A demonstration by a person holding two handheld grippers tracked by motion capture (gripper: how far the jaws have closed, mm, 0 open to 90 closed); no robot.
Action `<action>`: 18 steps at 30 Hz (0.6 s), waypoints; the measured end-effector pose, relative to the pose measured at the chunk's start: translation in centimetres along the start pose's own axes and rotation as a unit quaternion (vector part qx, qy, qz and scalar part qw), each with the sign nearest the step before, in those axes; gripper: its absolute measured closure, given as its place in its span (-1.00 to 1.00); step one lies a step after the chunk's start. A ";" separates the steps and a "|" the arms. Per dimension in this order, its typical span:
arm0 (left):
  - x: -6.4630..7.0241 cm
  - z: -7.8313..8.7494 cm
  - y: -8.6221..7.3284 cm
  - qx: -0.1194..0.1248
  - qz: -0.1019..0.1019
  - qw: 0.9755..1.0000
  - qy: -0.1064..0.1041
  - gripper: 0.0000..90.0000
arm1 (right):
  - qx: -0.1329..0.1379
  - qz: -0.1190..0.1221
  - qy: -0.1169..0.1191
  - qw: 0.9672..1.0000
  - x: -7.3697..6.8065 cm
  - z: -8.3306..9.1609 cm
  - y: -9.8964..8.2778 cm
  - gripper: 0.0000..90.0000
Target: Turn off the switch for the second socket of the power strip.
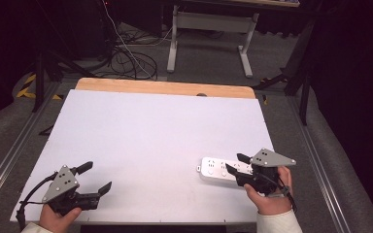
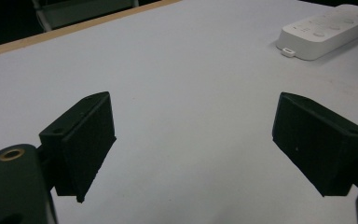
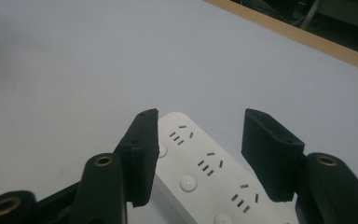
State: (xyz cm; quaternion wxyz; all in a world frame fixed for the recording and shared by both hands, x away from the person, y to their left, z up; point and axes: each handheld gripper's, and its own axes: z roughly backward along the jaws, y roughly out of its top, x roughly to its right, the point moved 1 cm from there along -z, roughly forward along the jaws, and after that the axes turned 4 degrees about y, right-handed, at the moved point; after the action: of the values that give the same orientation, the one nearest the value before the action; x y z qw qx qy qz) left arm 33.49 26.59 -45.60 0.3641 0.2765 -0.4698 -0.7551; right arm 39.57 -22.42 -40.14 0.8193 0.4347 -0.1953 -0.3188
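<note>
One white power strip point(image 1: 219, 168) lies on the white bench point(image 1: 145, 141) toward its near right corner, long axis running roughly left-right across the bench, its right end under the right tongs point(image 1: 237, 163). Right tongs are released, jaws spread to either side of the strip's width and above its socket face point(image 3: 200, 168), so they are plainly the nearer pair; whether a jaw touches it I cannot tell. Left tongs point(image 1: 97, 177), also released and empty, sit well apart to the strip's left.
</note>
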 end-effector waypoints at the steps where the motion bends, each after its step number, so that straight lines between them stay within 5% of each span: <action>1: 0.0 0.0 0.0 0.000 0.003 1.000 0.000 -0.70 | 0.002 0.002 -0.001 1.000 0.0 0.0 0.0 0.00; 8: 0.1 0.1 0.0 0.001 0.001 1.000 -0.002 -0.70 | 0.032 0.004 0.014 0.999 -0.6 -0.4 0.2 -0.36; 18: 0.2 0.2 0.1 0.004 -0.001 1.000 -0.005 -0.70 | 0.090 0.004 0.097 0.991 -1.4 -1.8 0.1 -0.80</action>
State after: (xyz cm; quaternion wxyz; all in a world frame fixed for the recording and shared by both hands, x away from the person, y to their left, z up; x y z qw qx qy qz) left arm 33.27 26.49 -45.42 0.3595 0.2748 -0.4747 -0.7549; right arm 39.63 -20.34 -41.06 0.7933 0.5347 -0.1448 -0.2526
